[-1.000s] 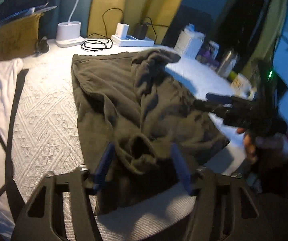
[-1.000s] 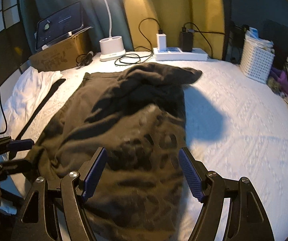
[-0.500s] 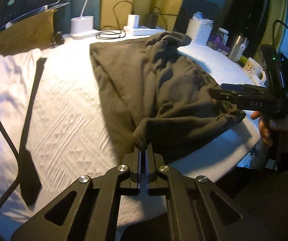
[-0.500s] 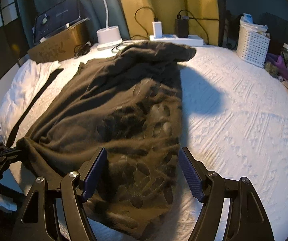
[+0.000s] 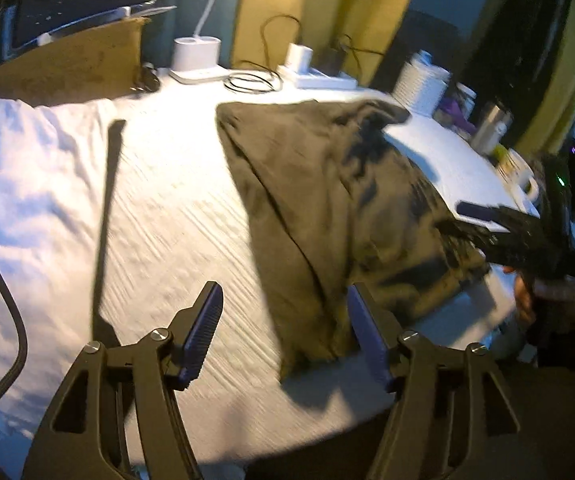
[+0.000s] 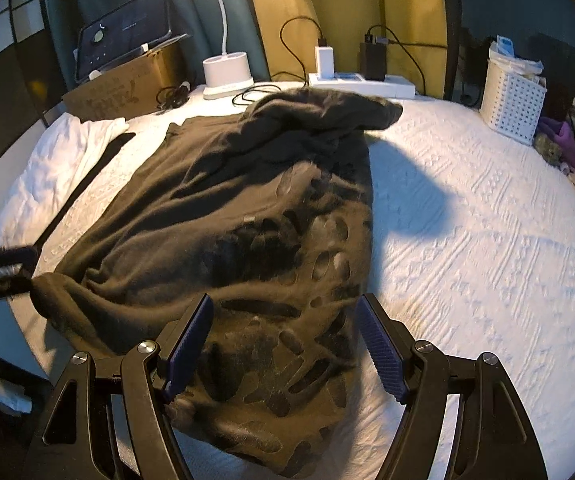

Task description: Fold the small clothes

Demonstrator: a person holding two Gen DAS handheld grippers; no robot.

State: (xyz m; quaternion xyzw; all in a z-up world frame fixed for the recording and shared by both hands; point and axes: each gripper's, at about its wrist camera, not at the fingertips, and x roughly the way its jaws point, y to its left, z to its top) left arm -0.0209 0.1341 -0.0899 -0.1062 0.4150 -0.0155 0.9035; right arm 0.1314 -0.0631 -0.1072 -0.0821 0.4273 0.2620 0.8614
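A dark olive garment (image 6: 247,216) lies crumpled on the white bedspread (image 6: 487,240), bunched at its far end; it also shows in the left wrist view (image 5: 327,200). My left gripper (image 5: 283,324) is open and empty, just left of the garment's near corner. It appears at the left edge of the right wrist view (image 6: 3,276), next to that corner. My right gripper (image 6: 287,344) is open, its jaws low over the garment's near hem, holding nothing. It shows in the left wrist view (image 5: 483,220) at the garment's right edge.
A white cloth (image 5: 27,184) and a dark strap (image 5: 107,216) lie at the left. A cardboard box (image 6: 123,88), a lamp base (image 6: 227,72), a power strip with cables (image 6: 363,80) and a white basket (image 6: 511,104) line the far edge. A mug (image 5: 523,180) stands at the right.
My left gripper was shut on the garment's near corner half a second ago; it has let go, opened and shifted left. The right gripper stays open over the hem.
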